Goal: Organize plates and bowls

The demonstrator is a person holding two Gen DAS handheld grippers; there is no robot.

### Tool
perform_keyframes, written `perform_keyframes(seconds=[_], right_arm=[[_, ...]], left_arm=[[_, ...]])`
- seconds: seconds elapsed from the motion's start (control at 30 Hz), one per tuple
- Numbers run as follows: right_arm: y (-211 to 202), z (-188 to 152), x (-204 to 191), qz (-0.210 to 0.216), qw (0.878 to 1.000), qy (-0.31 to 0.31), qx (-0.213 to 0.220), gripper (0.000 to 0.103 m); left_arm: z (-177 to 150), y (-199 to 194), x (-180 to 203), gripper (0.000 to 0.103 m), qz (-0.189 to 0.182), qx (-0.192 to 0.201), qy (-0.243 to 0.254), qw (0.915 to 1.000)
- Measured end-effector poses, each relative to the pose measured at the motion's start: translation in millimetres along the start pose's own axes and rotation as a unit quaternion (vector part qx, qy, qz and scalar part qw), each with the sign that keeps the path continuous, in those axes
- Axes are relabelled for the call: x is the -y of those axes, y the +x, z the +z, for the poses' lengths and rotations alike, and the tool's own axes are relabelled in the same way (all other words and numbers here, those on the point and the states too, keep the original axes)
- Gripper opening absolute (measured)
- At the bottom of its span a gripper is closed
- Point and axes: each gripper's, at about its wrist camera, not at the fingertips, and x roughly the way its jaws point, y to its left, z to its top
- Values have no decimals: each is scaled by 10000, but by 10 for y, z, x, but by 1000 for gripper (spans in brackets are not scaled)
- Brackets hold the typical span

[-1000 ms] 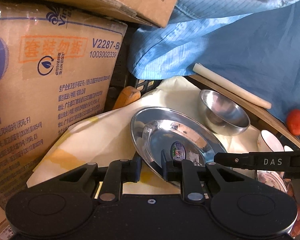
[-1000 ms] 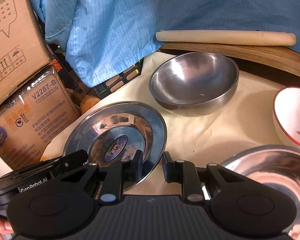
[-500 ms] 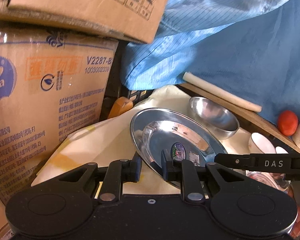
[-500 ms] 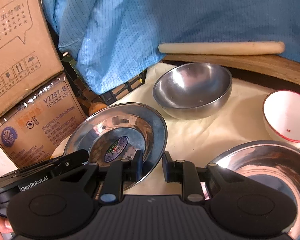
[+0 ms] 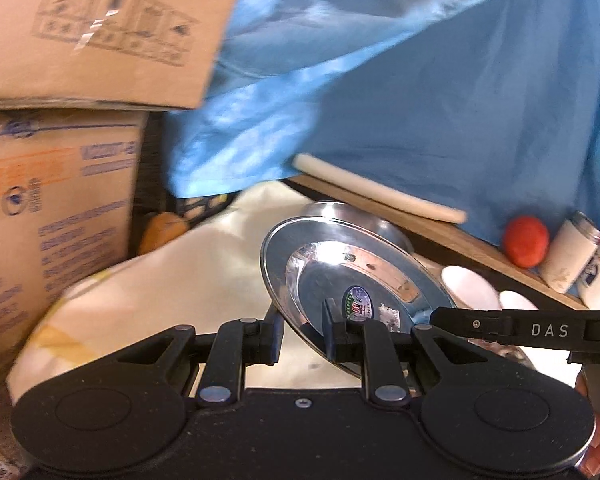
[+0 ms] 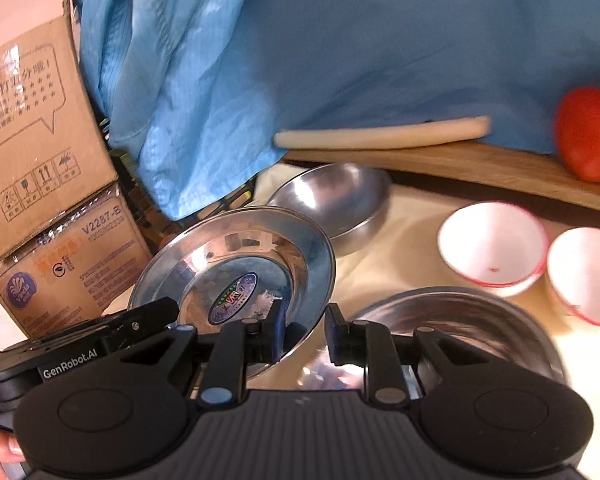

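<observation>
A steel plate (image 5: 352, 276) with a round sticker is tilted up off the cream cloth (image 5: 172, 280). My left gripper (image 5: 302, 334) is shut on its near rim. My right gripper (image 6: 303, 330) is shut on the same plate (image 6: 236, 268) at its right rim. A steel bowl (image 6: 336, 200) sits behind it. A larger steel basin (image 6: 460, 324) lies under the right gripper. Two white bowls with red rims (image 6: 494, 246) (image 6: 588, 272) stand to the right.
Cardboard boxes (image 5: 52, 184) are stacked at the left. A blue garment (image 5: 420, 80) hangs behind. A pale rolling pin (image 6: 380, 134) and a tomato (image 6: 588, 132) lie on a wooden board (image 6: 460, 164). A white jar (image 5: 572, 252) stands far right.
Both grippers have lifted the steel plate off the cloth and tilted it up. The views have risen, so the white bowls, tomato and jar show more.
</observation>
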Motion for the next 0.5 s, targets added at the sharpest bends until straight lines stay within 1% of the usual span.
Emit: perform_keyframes(seconds=[0.27,0.5], right_arm=[[-379,-74,278,-422,9988,182,161,24],[-599,-187,513,-659,9969,383,208,24]], left_arm=[[-51,110,390,22,-468,-123,217,9986],[-125,202,651,22,-747,-289,389,9960]])
